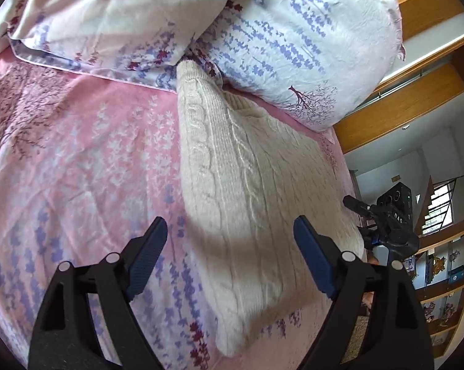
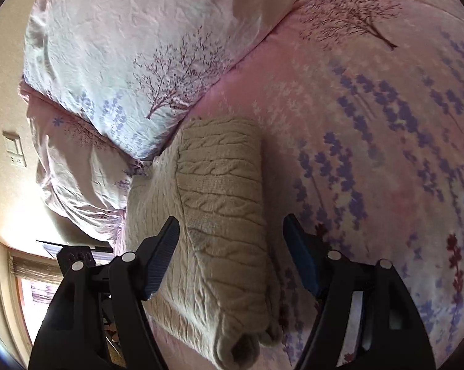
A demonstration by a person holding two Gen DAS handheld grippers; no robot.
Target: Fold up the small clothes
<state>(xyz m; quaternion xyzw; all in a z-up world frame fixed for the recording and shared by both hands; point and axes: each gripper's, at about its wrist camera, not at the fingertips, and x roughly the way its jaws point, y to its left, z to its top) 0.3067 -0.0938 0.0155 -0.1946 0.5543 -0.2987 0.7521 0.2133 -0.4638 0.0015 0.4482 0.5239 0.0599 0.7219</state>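
I count two pillows [image 1: 299,40] in crinkled white cotton printed with lilac sprigs, and one cream cable-knit sweater [image 1: 247,169], folded thick, lying on the pink floral bedsheet [image 1: 78,154] below them. My left gripper [image 1: 230,240] and right gripper [image 2: 230,240] both hang released above it, ribbed blue pads gripping nothing

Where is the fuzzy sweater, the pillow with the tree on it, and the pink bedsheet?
sweater [image 1: 247,166], left wrist view, on its cable-knit middle.
pillow [image 2: 115,71], right wrist view, on the white cover beside the printed tree.
pink bedsheet [image 1: 87,141], left wrist view, on a bare stretch left of the sweater.
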